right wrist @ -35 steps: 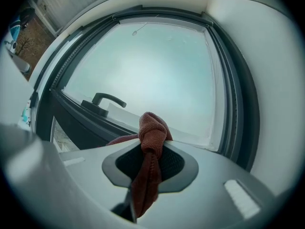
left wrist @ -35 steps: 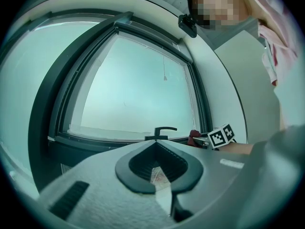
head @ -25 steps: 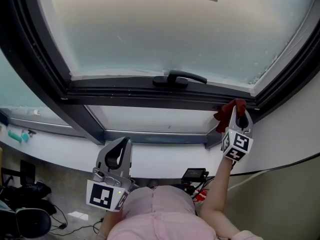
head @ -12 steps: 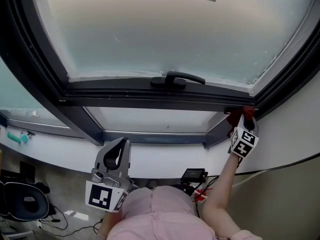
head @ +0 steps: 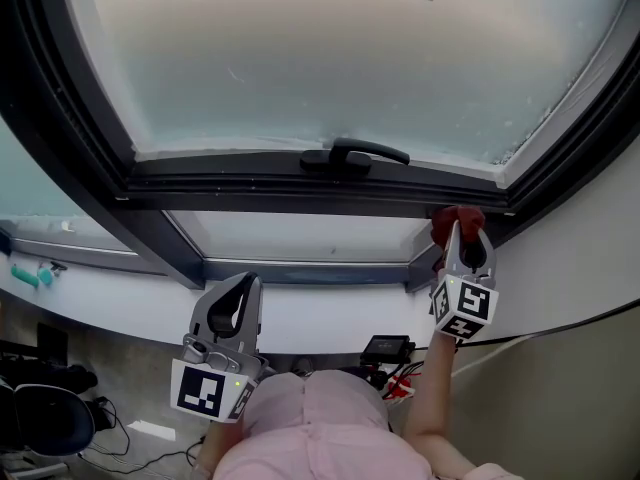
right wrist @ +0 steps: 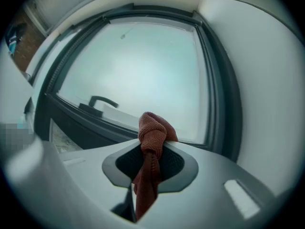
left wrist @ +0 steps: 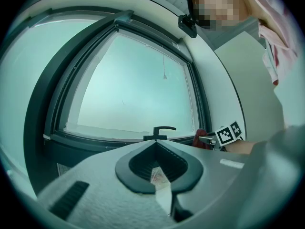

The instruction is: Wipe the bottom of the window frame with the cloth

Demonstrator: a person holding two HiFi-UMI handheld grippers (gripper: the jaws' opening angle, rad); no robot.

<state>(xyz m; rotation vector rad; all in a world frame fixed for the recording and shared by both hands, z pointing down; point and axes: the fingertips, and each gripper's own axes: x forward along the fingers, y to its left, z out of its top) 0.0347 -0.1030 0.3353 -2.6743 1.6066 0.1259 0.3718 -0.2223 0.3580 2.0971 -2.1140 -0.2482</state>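
- Right gripper [right wrist: 151, 152]: jaws pinched tight on a rust-red cloth [right wrist: 152, 127], with no gap left between them. The cloth is knotted into a wad ahead of the tips and its tail hangs back through the jaws. Judged purpose: the wad serves as a wiping pad and keeps the hard jaws off the frame.
- Cloth, position: in the head view it [head: 456, 218] sits at the right end of the window frame's bottom rail [head: 300, 194], just short of the corner and seemingly touching the dark metal. Contact is not confirmed by the right gripper view.
- Left gripper [head: 232, 306]: jaws brought together on nothing. It is held low near the person's body, well apart from the rail, and judged idle while one arm does the wiping.
- Window handle [head: 356, 154]: mid-rail, well left of the cloth and an obstacle for a leftward stroke.
- Frosted pane [head: 330, 58]: above the rail.
- White wall [head: 585, 258]: borders the frame on the right.
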